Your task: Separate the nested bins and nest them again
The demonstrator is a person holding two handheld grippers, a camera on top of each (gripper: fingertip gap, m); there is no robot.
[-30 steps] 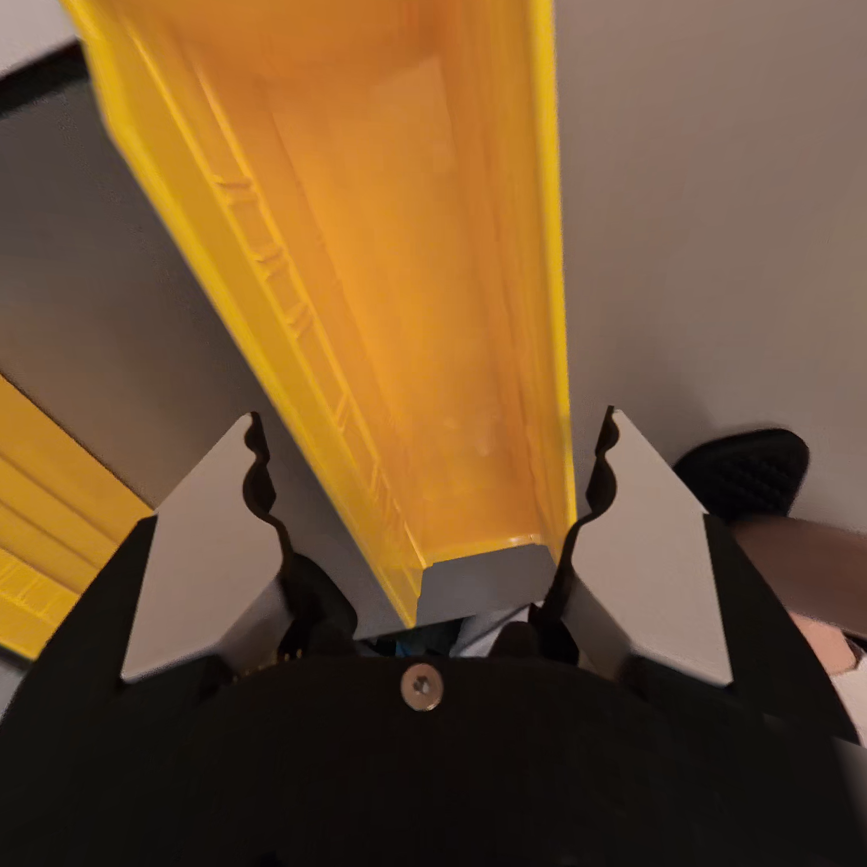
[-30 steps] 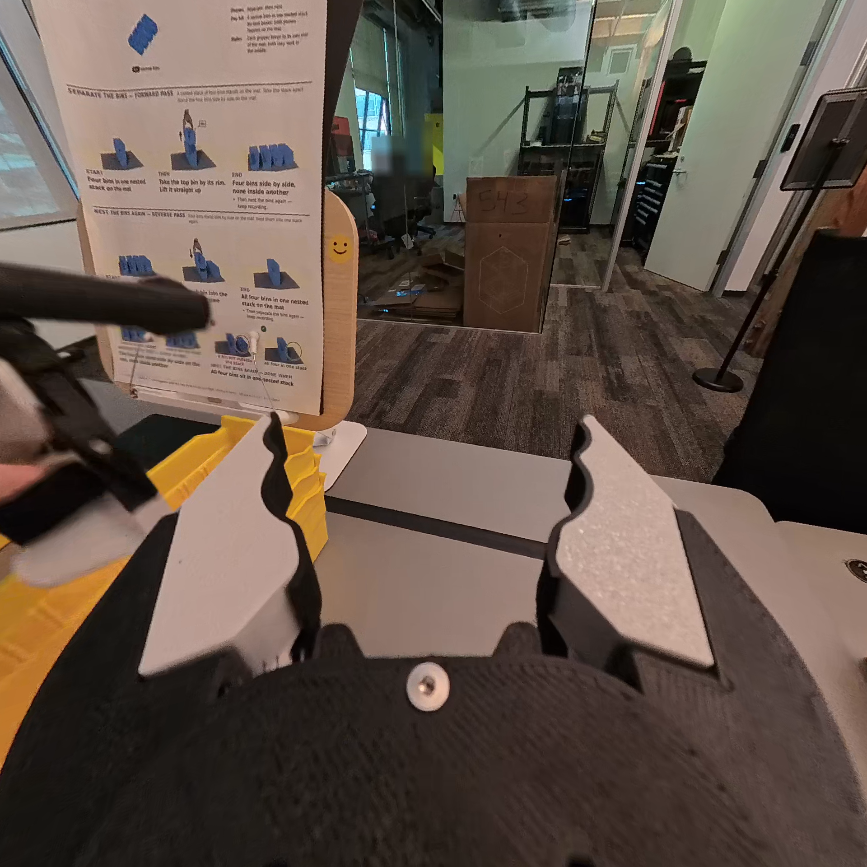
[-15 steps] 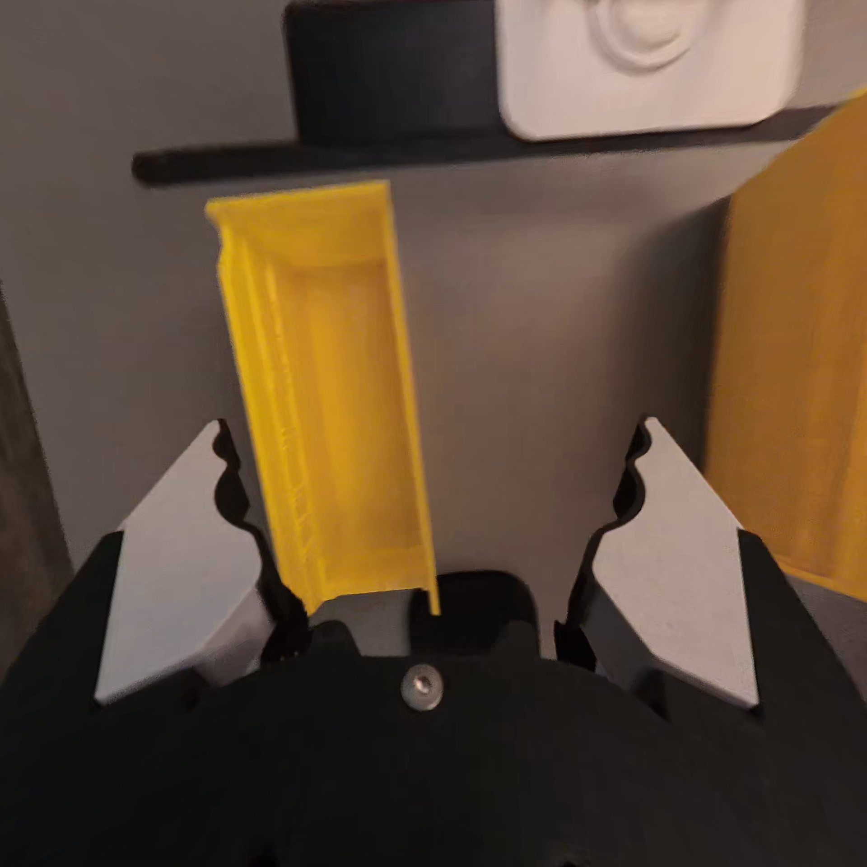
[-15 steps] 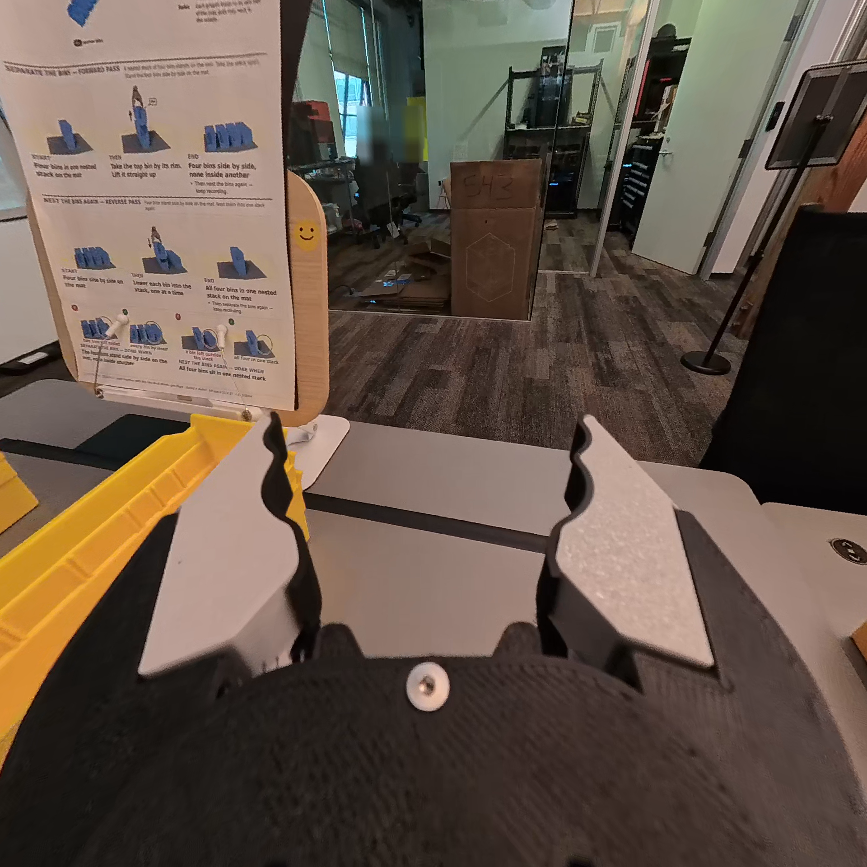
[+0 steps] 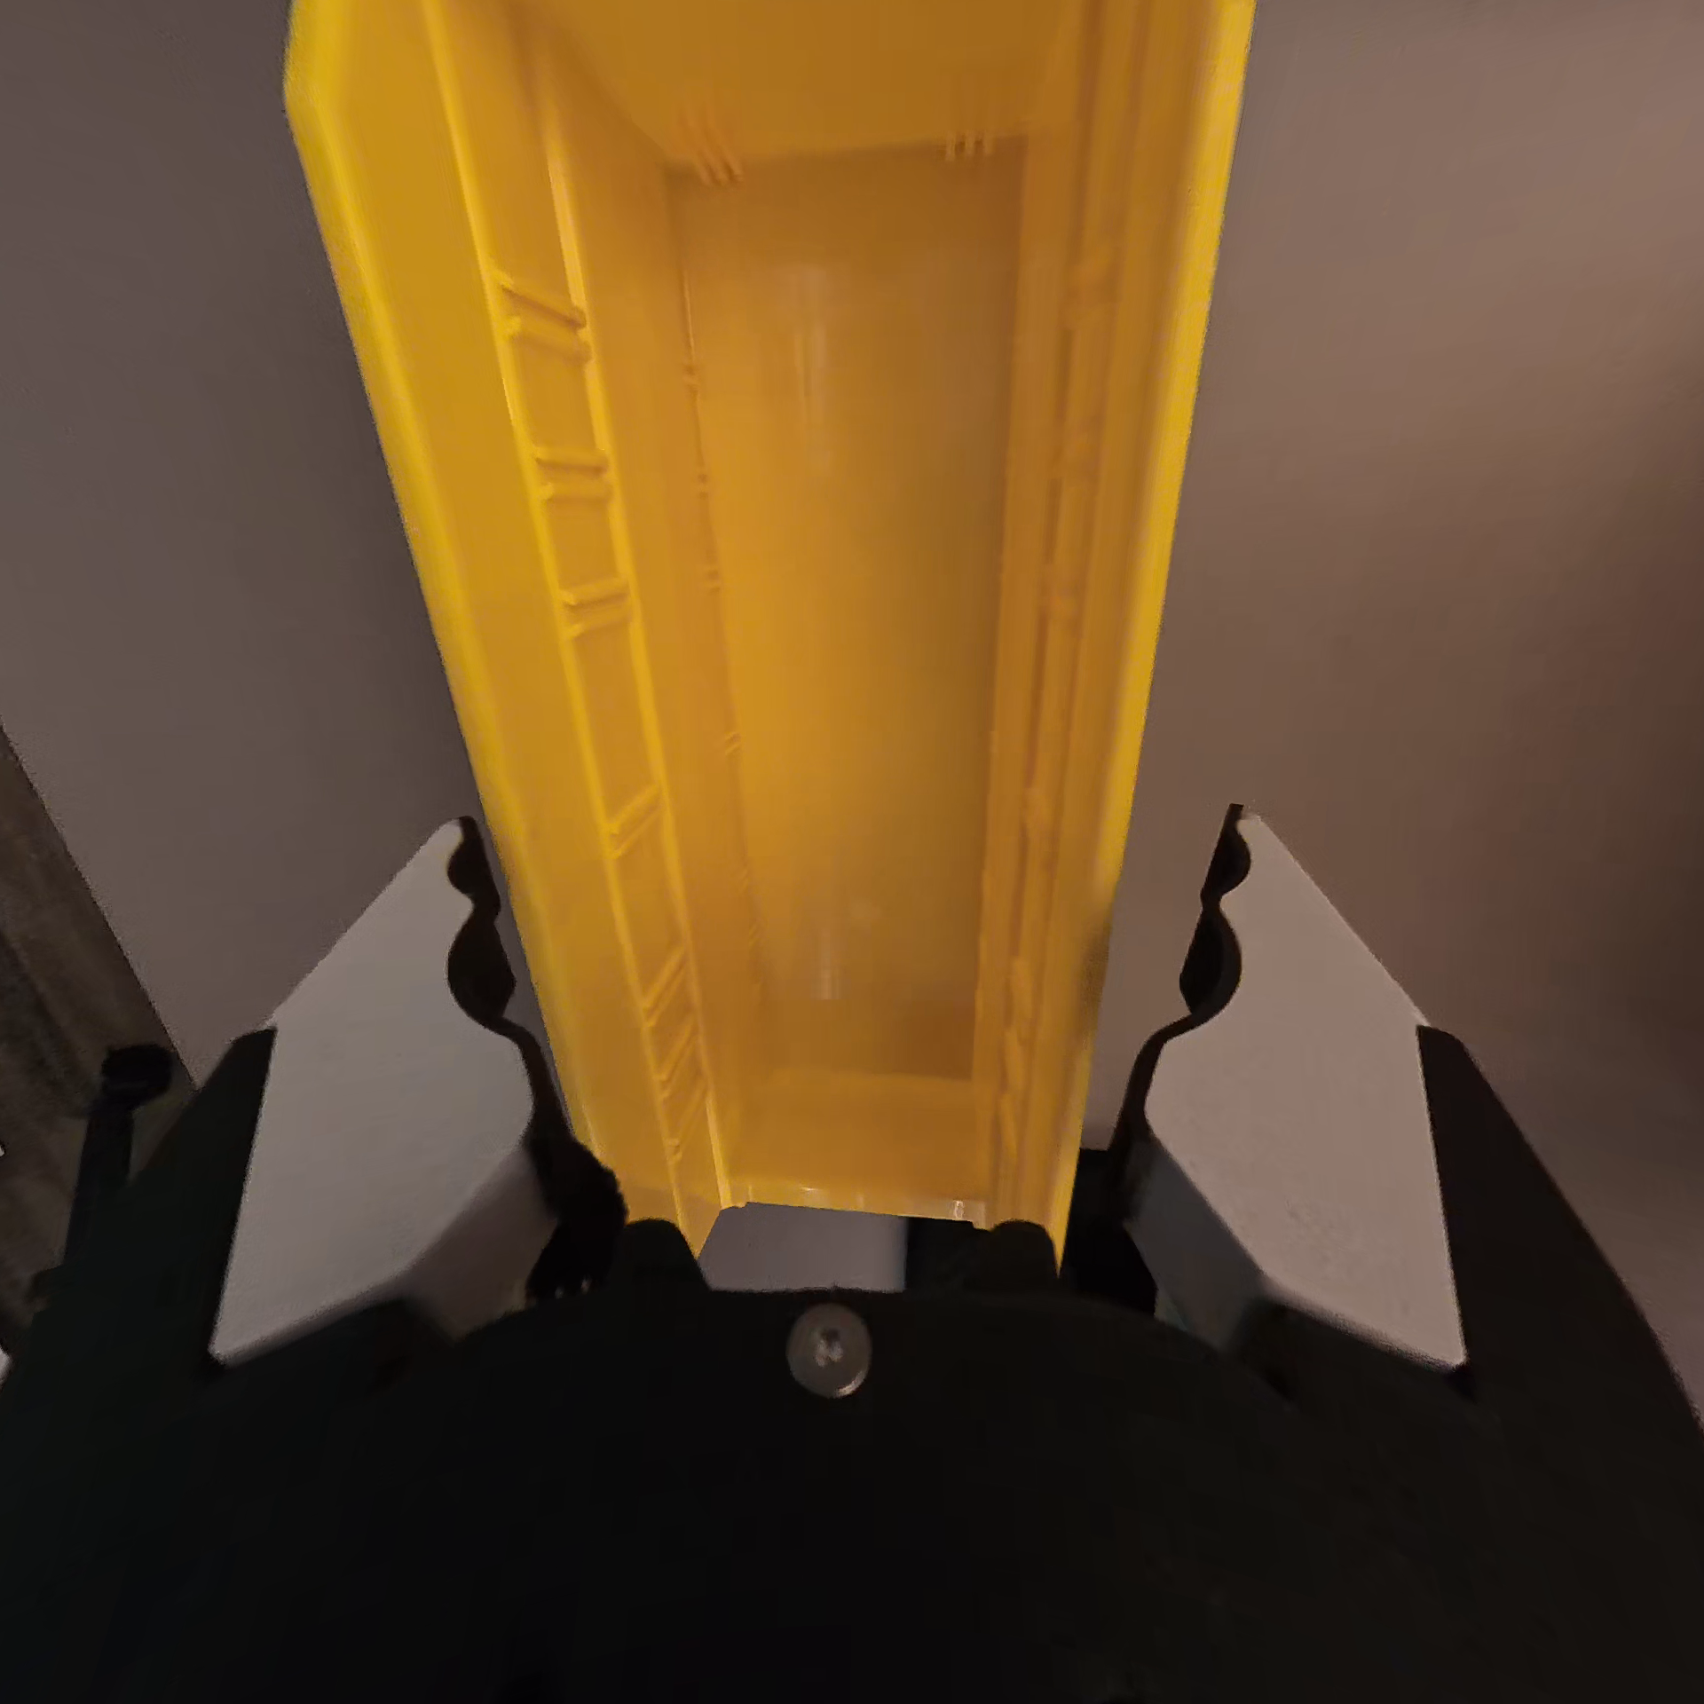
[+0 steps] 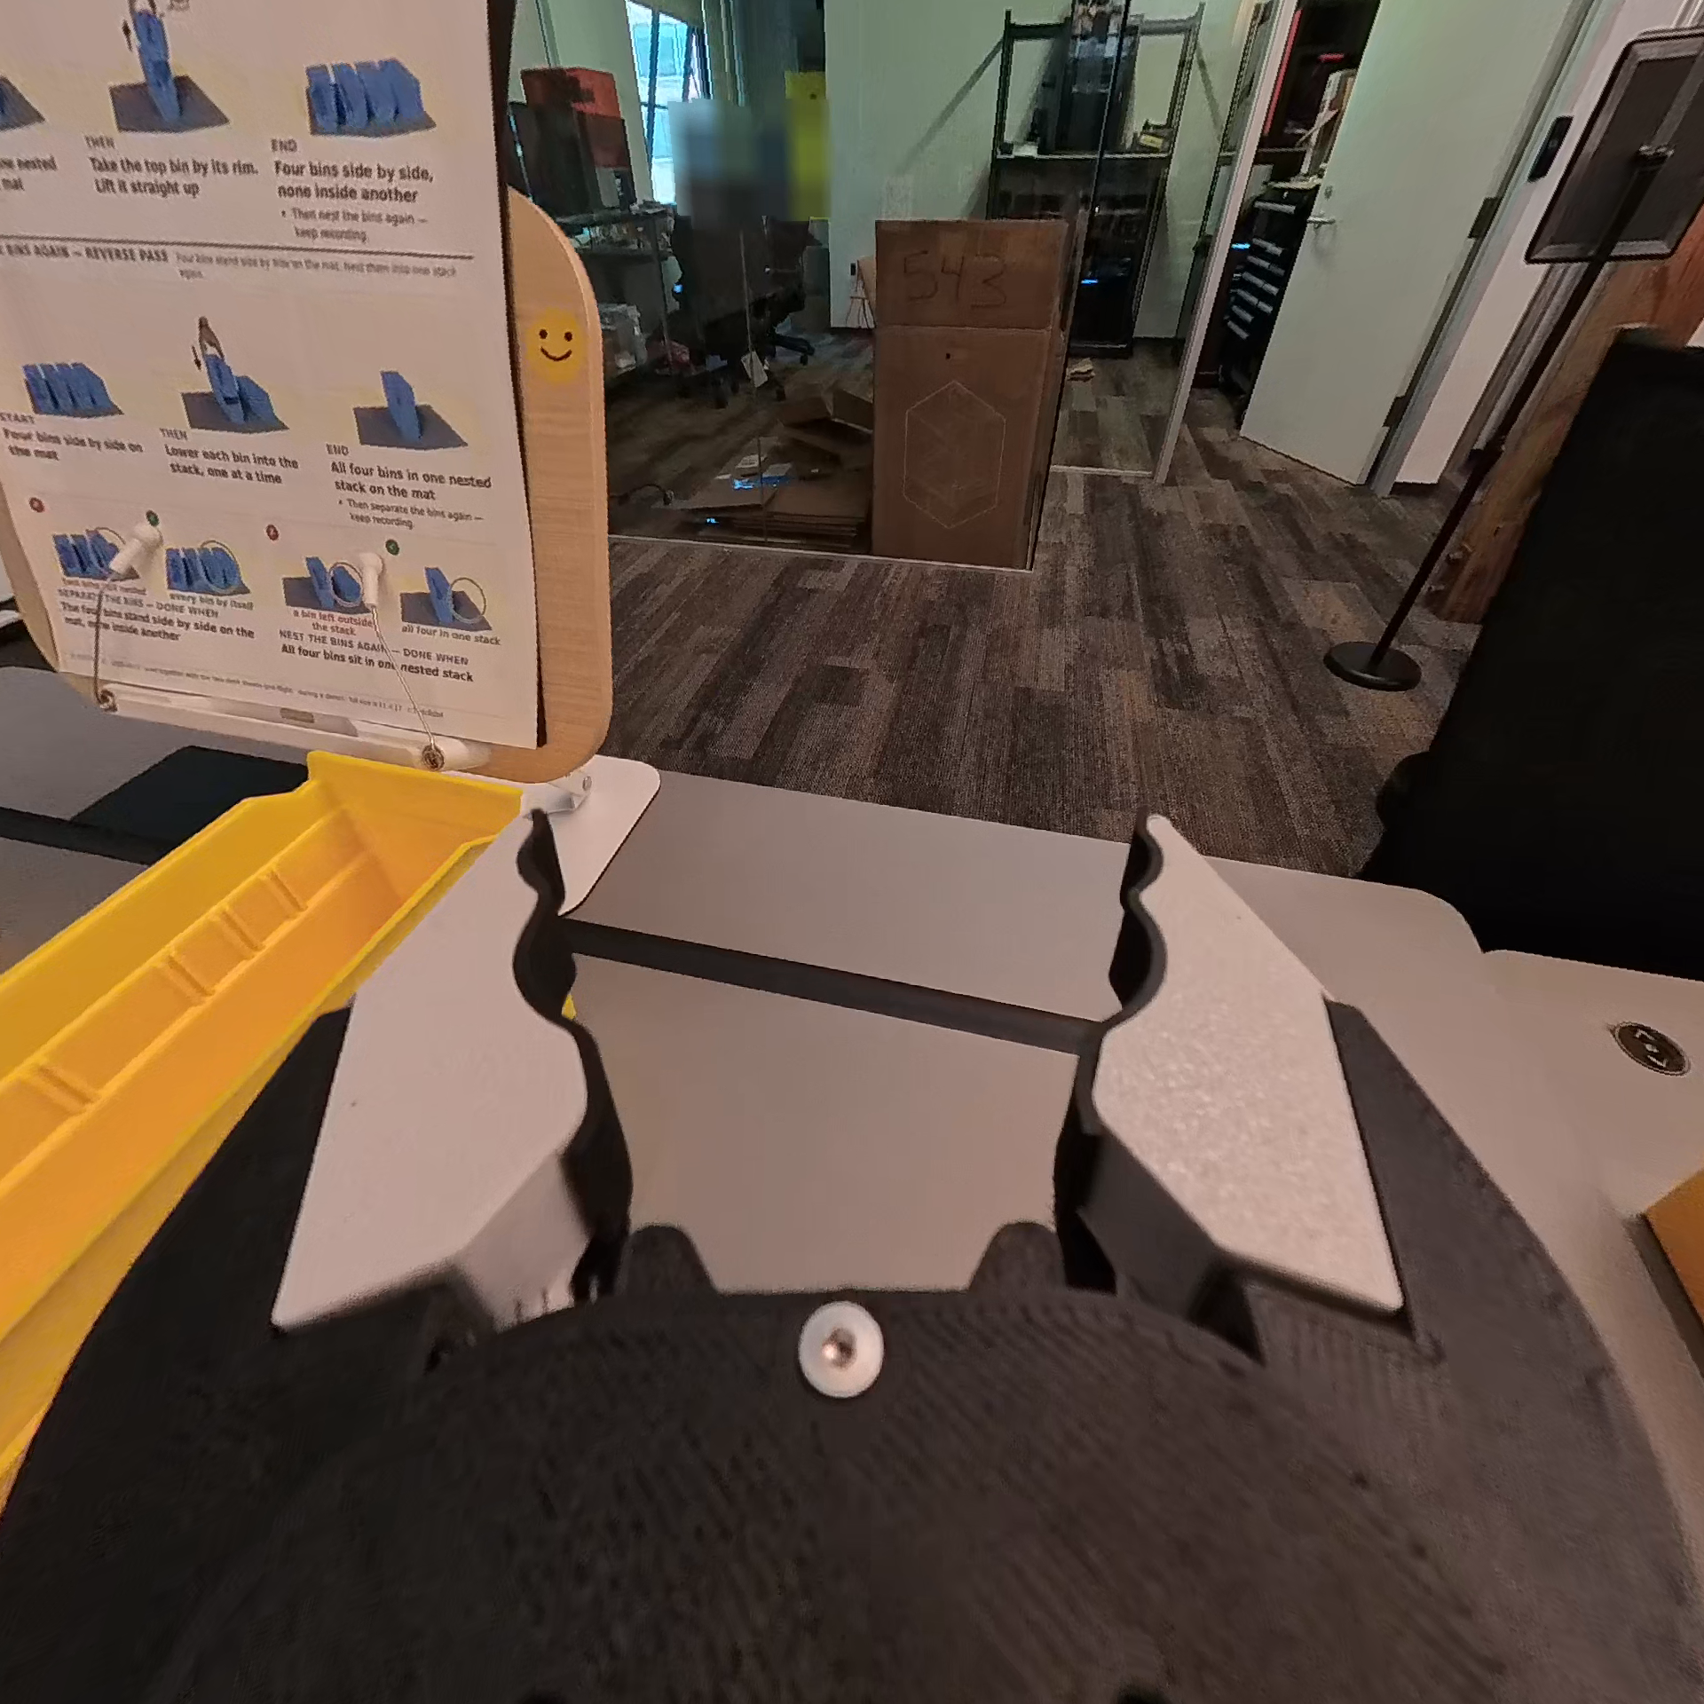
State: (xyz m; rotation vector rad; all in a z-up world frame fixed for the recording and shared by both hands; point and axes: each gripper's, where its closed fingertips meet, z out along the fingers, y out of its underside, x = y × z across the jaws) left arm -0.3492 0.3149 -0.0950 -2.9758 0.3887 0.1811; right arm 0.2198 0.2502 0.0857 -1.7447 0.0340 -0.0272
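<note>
Looking down the left gripper [image 5: 853,830], a long yellow bin [image 5: 830,572] fills the centre of the frame, running from the bottom centre up past the top edge, open side toward the camera, ribbed walls on both sides. Its near end sits between the two grey fingers [image 5: 387,1088]. On the right there's a visible strip of grey tabletop [image 5: 1429,553] between bin wall and pad; on the left the wall runs right next to the pad, contact can't be told. So: jaws spread wide, bin standing between them, not clamped as far as the view shows. Pic is a bit blurred.

Right gripper [image 6: 839,885]: jaws wide apart, nothing between them but bare grey table [image 6: 830,1106] w/ a dark seam [image 6: 830,987] crossing from finger to finger. A yellow bin [image 6: 203,996] lies at the left-centre of the frame, open top up, its far corner just beside the left fingertip, partly hidden behind that finger.

Upper left: an instruction sheet [image 6: 258,369] w/ blue drawings on a wooden board [image 6: 562,553], standing at the table's far edge just behind the bin. Beyond the table: dark carpet [image 6: 1014,664], a cardboard box [image 6: 959,387] at top centre, a black stand base [image 6: 1374,664] at centre right.
</note>
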